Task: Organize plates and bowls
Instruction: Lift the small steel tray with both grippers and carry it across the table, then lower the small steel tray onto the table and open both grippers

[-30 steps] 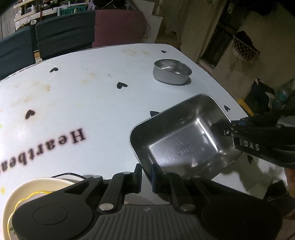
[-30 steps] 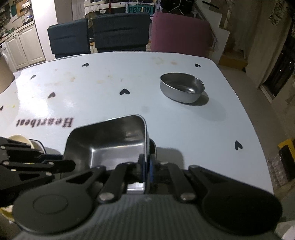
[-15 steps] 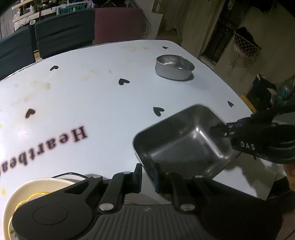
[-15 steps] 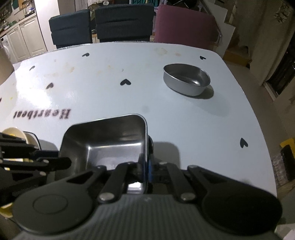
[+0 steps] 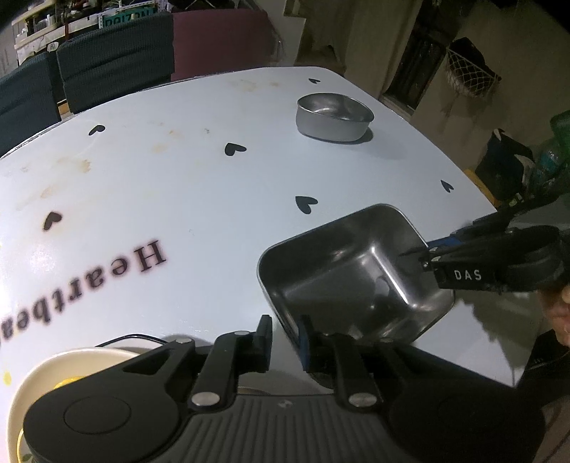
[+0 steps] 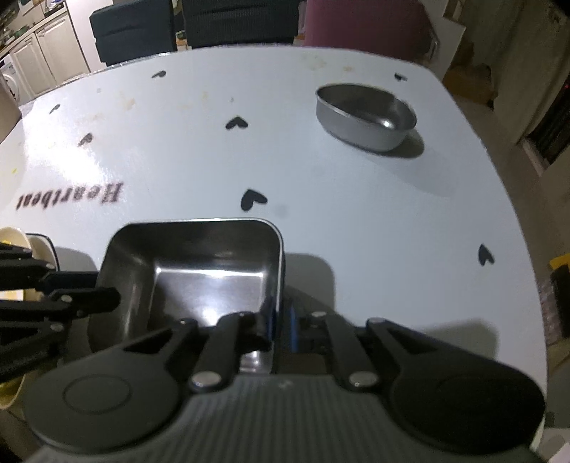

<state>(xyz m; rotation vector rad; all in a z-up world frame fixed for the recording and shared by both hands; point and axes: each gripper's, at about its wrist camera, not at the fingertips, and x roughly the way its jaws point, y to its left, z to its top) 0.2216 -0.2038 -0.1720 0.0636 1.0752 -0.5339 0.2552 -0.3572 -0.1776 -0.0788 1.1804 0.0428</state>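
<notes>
A rectangular steel tray lies low on the white table, near its front edge. My left gripper straddles the tray's near-left rim. Its jaws are opening and the pads stand clear of the thin rim. My right gripper straddles the tray's right rim, its jaws also opening, with a small gap beside the metal. Each gripper shows in the other's view, the right gripper and the left gripper. An oval steel bowl stands apart at the far right.
A cream plate with yellow inside sits under my left gripper at the near left corner, a black cable beside it. Dark and maroon chairs line the far edge. The table's right edge drops to a cluttered floor.
The tray has come down toward the tabletop with both grippers following. Both pairs of jaws, pinched on the rim before, now stand slightly apart.
</notes>
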